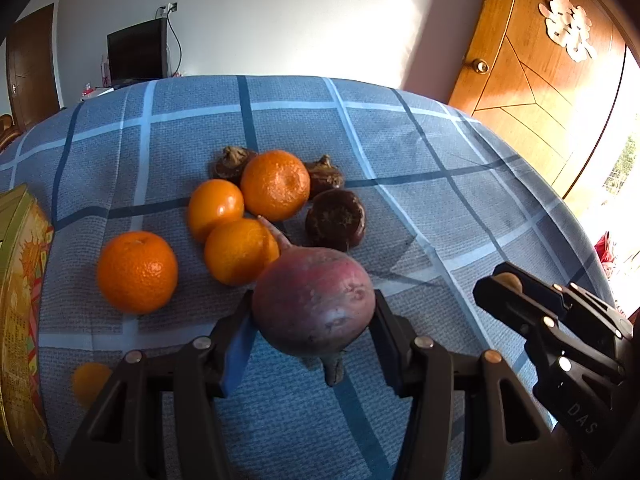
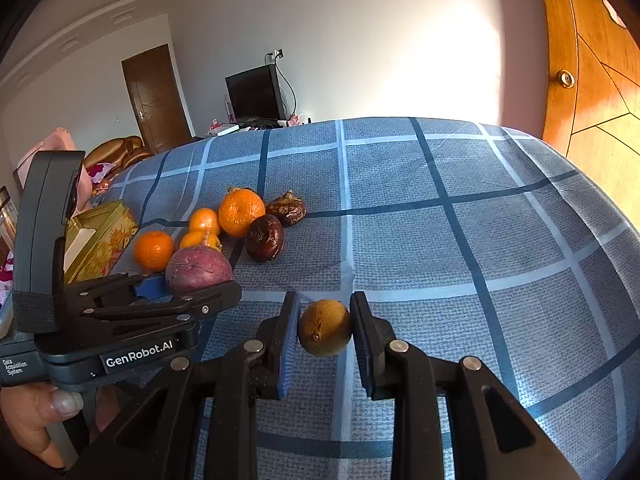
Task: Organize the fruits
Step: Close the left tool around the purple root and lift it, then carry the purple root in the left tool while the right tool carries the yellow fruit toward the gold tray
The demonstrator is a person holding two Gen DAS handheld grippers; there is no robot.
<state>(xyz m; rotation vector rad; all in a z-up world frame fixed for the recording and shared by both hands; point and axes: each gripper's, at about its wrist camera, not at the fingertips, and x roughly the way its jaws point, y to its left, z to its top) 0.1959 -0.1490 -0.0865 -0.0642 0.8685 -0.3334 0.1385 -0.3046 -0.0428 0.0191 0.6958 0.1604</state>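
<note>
My left gripper (image 1: 314, 312) is shut on a round purple-red fruit with a stem (image 1: 314, 304), held just above the blue checked cloth; the gripper and the purple fruit (image 2: 198, 268) also show at the left of the right wrist view. My right gripper (image 2: 325, 330) is shut on a small brown-yellow fruit (image 2: 325, 327); this gripper (image 1: 508, 284) appears at the right of the left wrist view. Several oranges (image 1: 275, 185) and dark brown fruits (image 1: 335, 220) lie clustered on the cloth beyond the purple fruit. One orange (image 1: 137, 272) lies apart to the left.
A gold and red patterned box (image 1: 20, 280) stands at the table's left edge. A small orange (image 1: 90, 382) lies near it at the front left. The table is covered by the blue checked cloth (image 2: 440, 240). A wooden door (image 1: 540, 60) is behind at the right.
</note>
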